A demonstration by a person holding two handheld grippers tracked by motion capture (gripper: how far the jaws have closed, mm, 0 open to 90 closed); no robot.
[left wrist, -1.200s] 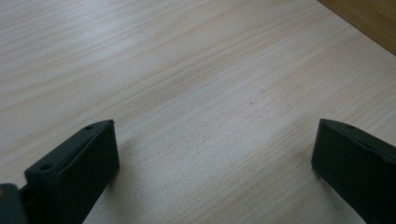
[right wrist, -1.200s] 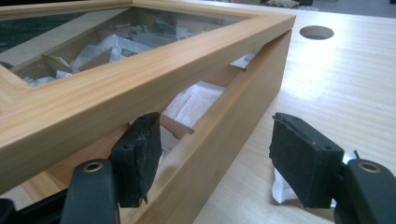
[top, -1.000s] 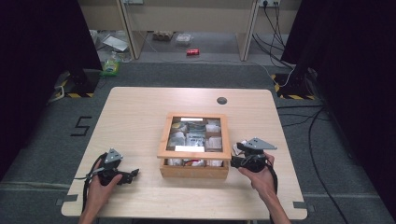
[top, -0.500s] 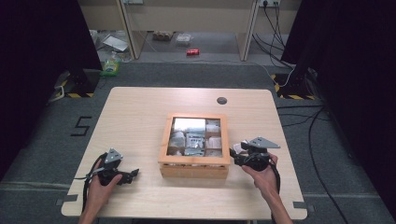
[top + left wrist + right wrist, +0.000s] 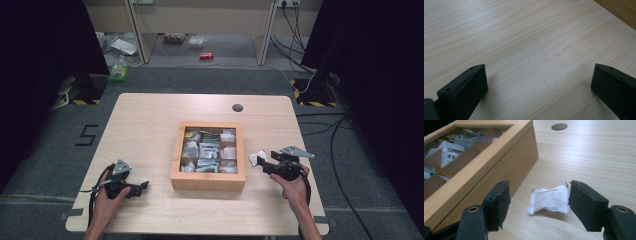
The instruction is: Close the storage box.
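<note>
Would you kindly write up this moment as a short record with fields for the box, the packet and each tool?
surface: light wooden table
box: wooden box with a clear lid, shut, divided into compartments holding packets
packet: white sachet lying on the table beside the box's right side, apart from it
right tool: right tool open, jaws either side of the sachet, not closed on it
left tool: left tool open, low over bare table, left of the box
table hole: round grommet behind the box
</note>
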